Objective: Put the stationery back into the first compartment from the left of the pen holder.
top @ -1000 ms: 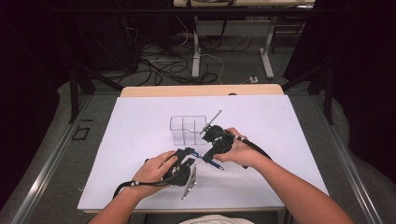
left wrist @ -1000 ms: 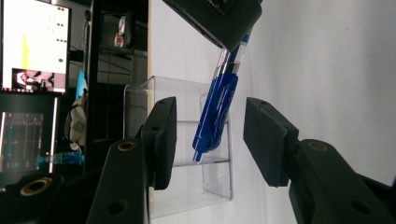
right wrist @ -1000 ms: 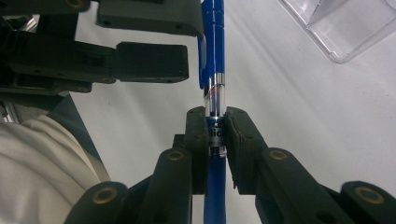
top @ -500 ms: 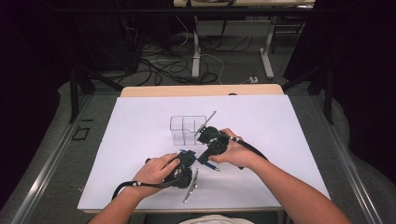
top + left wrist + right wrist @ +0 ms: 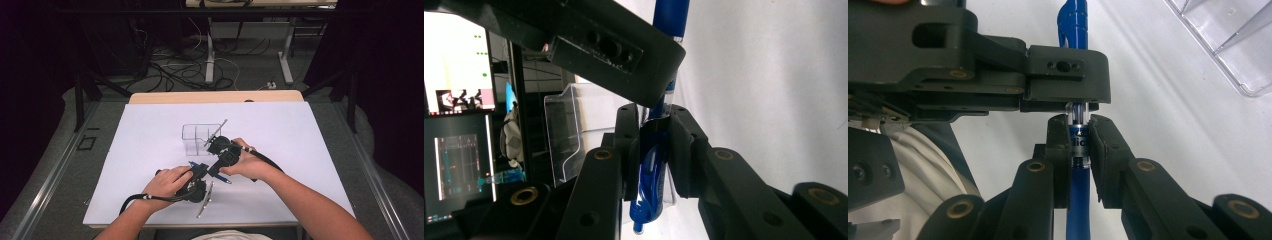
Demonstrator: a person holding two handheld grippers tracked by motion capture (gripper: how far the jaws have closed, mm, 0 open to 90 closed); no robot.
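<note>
Left gripper (image 5: 654,150) jaws newly closed; two grippers pinching one blue pen (image 5: 1078,200).

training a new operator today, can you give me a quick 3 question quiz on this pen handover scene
1. True or false: the right gripper is shut on the blue pen.
2. Which end of the pen sits between the pads of the left gripper? A. the capped end with the clip B. the bare writing tip C. neither, its jaws are empty
3. What stands on the white table cover just beyond the two grippers?

Key
1. True.
2. A. The jaws have just been closing, and the pads now press on the cap.
3. A clear plastic organizer with compartments.
</note>
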